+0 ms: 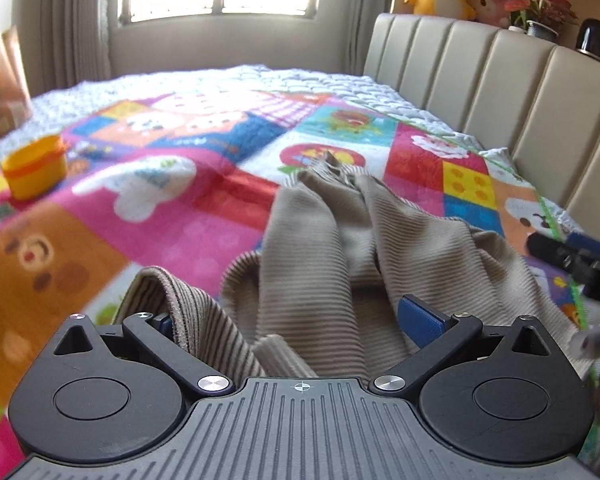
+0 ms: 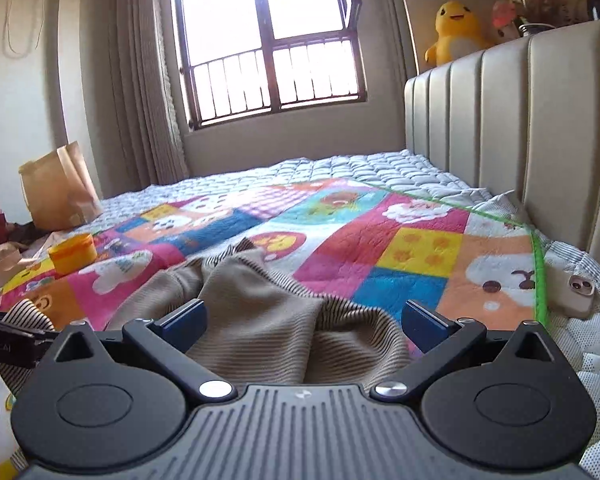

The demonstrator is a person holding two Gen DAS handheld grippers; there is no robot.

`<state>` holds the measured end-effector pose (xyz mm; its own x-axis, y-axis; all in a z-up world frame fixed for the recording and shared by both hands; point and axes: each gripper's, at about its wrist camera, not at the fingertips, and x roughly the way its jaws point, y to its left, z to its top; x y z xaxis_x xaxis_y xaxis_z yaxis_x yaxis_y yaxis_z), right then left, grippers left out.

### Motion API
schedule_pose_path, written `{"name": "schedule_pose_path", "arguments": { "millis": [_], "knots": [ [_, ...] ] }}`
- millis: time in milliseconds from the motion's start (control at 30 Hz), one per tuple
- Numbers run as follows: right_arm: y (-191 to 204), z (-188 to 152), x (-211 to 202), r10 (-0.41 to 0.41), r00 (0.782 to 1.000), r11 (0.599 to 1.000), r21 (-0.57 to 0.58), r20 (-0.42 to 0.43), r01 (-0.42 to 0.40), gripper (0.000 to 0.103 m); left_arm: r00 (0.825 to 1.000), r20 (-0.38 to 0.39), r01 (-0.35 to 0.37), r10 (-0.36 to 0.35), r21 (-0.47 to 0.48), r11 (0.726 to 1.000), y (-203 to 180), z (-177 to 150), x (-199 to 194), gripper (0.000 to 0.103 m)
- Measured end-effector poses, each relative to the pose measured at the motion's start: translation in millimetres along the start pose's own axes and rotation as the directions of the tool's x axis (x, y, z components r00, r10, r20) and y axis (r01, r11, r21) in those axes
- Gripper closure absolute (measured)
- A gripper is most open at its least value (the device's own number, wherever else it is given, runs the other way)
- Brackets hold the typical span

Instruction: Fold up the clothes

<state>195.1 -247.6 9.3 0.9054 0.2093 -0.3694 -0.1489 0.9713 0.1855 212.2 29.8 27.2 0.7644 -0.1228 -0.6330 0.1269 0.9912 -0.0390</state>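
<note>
beige ribbed garment [image 1: 332, 248] lies crumpled on the patchwork quilt [image 1: 152, 208] covering the bed, near the padded headboard [image 1: 500, 80]. part of it shows a striped underside [image 1: 204, 320] turned up at the near left edge.

left hand-held gripper [image 1: 296, 324]: jaws spread wide, garment bunched between them. right blue pad [image 1: 420, 316] visible and clear of the cloth on its outer face; left pad mostly hidden under the striped fold. cannot tell whether either pad presses the fabric; no pinch seen.

right hand-held gripper [image 2: 304, 320]: jaws also wide, both blue pads [image 2: 188, 316] exposed, a hump of the garment [image 2: 260, 312] lying between them and under them. not clamped.

in the left wrist view the right hand-held gripper's black body shows at the right edge, just beside the garment.

containers: small orange round tub [image 2: 73, 253] with lid on stands on the quilt, far left, well apart from the garment; contents not visible. brown paper bag [image 2: 58, 188] stands upright at the bed's far left edge; contents not visible.

phone [image 2: 578, 292] lies on the mattress just beyond the quilt's green border. yellow plush duck [image 2: 456, 32] and a potted plant [image 1: 540, 4] sit above the headboard.
</note>
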Motion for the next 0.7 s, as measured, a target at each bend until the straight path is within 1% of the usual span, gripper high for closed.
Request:
{"name": "schedule_pose_path", "arguments": {
  "millis": [67,133,200,267,300,367,433,533,567,600,633,667,700],
  "knots": [
    [-7.4,0.7,7.6,0.017,1.0,0.998,0.063,-0.003,-0.017,0.0,1.0,-0.013,-0.023,0.023,0.02,1.0,3.4,0.5,5.7,0.0],
    [-11.1,-7.4,18.1,0.049,0.998,0.991,0.125,-0.027,-0.045,0.0,0.999,-0.039,-0.012,0.013,0.028,1.0,7.0,0.5,9.8,0.0],
    [-9.4,-24.0,28.8,0.064,0.996,0.989,0.138,-0.061,-0.055,0.0,0.998,-0.061,0.014,-0.012,0.038,0.999,10.1,0.3,11.1,0.0],
    [-6.4,-43.6,38.0,0.028,0.994,0.994,0.112,-0.108,-0.016,0.0,0.997,-0.071,0.044,-0.04,0.057,0.997,11.2,-1.1,8.6,0.0],
    [-5.2,-52.7,42.1,0.012,0.992,0.995,0.1,-0.129,0.001,0.0,0.996,-0.071,0.048,-0.044,0.064,0.997,11.5,-1.8,7.9,0.0],
    [-10.3,-52.0,41.3,0.033,0.992,0.991,0.136,-0.121,-0.016,0.0,0.996,-0.08,0.046,-0.038,0.091,0.995,7.1,-3.1,12.8,0.0],
    [-16.4,-53.6,41.9,0.054,0.991,0.984,0.175,-0.118,-0.033,0.0,0.994,-0.102,0.058,-0.044,0.138,0.989,-1.2,-3.6,24.1,0.0],
    [-20.1,-54.4,42.1,0.069,0.991,0.979,0.197,-0.112,-0.046,0.0,0.988,-0.148,0.08,-0.051,0.2,0.977,-14.9,-5.1,44.3,0.001],
    [-20.0,-54.6,42.0,0.07,0.991,0.979,0.197,-0.111,-0.047,0.0,0.985,-0.164,0.086,-0.049,0.222,0.971,-19.5,-6.0,51.7,0.007],
    [-20.2,-54.8,41.8,0.07,0.992,0.979,0.198,-0.109,-0.048,0.0,0.984,-0.177,0.078,-0.033,0.252,0.965,-23.8,-7.1,58.5,0.017],
    [-20.3,-55.1,41.6,0.071,0.992,0.979,0.198,-0.108,-0.049,0.0,0.983,-0.183,0.071,-0.021,0.273,0.959,-25.1,-6.5,62.3,0.032],
    [-20.6,-55.2,41.4,0.072,0.992,0.979,0.2,-0.106,-0.05,0.0,0.982,-0.187,0.068,-0.013,0.289,0.955,-25.2,-5.2,64.9,0.035],
    [-22.0,-55.0,41.7,0.076,0.992,0.977,0.206,-0.103,-0.053,0.0,0.982,-0.191,0.067,-0.01,0.297,0.953,-23.4,-1.3,65.6,0.041]
  ]
}}
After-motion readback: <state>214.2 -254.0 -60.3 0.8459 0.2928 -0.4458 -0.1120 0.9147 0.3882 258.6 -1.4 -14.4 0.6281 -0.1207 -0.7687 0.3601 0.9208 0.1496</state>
